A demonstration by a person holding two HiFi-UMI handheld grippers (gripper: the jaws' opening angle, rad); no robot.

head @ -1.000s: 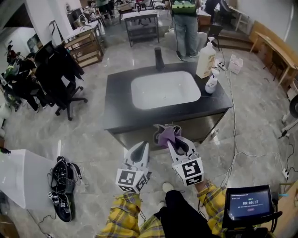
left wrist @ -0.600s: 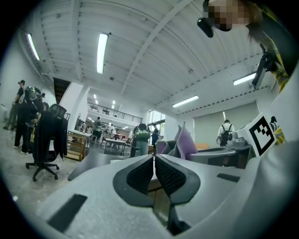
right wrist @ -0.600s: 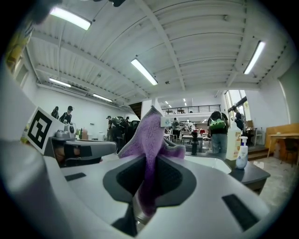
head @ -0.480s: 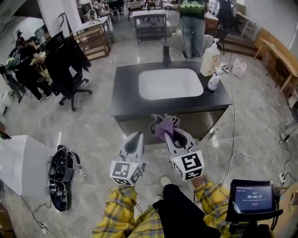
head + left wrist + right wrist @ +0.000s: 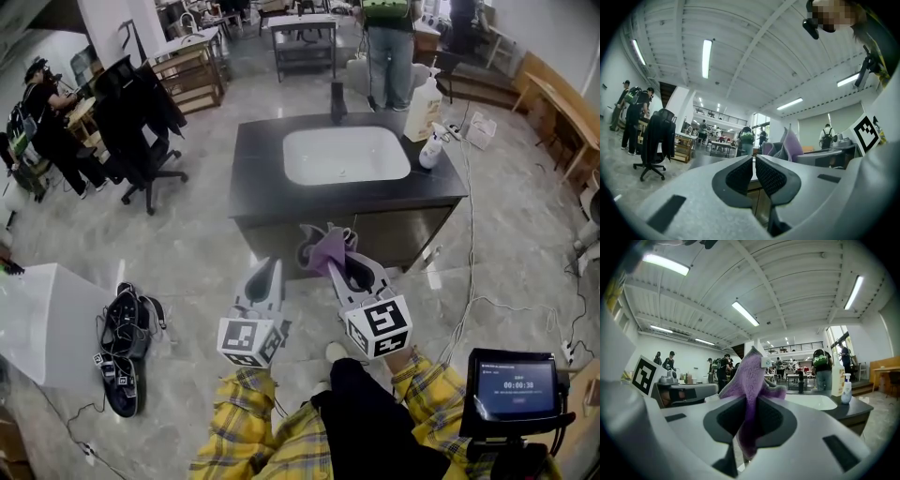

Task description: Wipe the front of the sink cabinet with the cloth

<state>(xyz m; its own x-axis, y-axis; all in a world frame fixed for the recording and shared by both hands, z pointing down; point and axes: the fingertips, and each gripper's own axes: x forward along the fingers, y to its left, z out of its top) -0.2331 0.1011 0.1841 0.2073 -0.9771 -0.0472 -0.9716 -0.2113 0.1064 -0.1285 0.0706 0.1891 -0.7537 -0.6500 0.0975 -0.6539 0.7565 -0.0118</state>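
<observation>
Head view puts the sink cabinet (image 5: 403, 236) ahead of me and a little below, its dark top carrying the white basin (image 5: 345, 155), with the brown front panel facing my two tools across a strip of marble floor. The right gripper (image 5: 349, 274) is clenched on the purple cloth (image 5: 328, 251). The right gripper view shows the fabric pinched between both pads, a peak standing above them and a tail hanging below. The cloth is held in the air in front of the panel, near it but not yet touching as far as I can judge. The left gripper (image 5: 266, 277) sits just beside the right one, its jaws pressed together on nothing.

I read this as the approach before the first stroke. To do it well, I'd bring the right tool forward until the loose peak of cloth meets the panel rather than the hard jaw tips. Then I'd lower my stance so the fabric lies flat, and sweep side to side in overlapping rows from the top edge down. The grip is narrow, so light pressure should keep the cloth from dragging out. I'd hold the left tool clear of the sweep.

By count: one cabinet, one basin, one dark faucet (image 5: 337, 98), two grippers, one cloth, and two bottles, a tall jug (image 5: 424, 103) and a small sprayer (image 5: 431, 148).
</observation>
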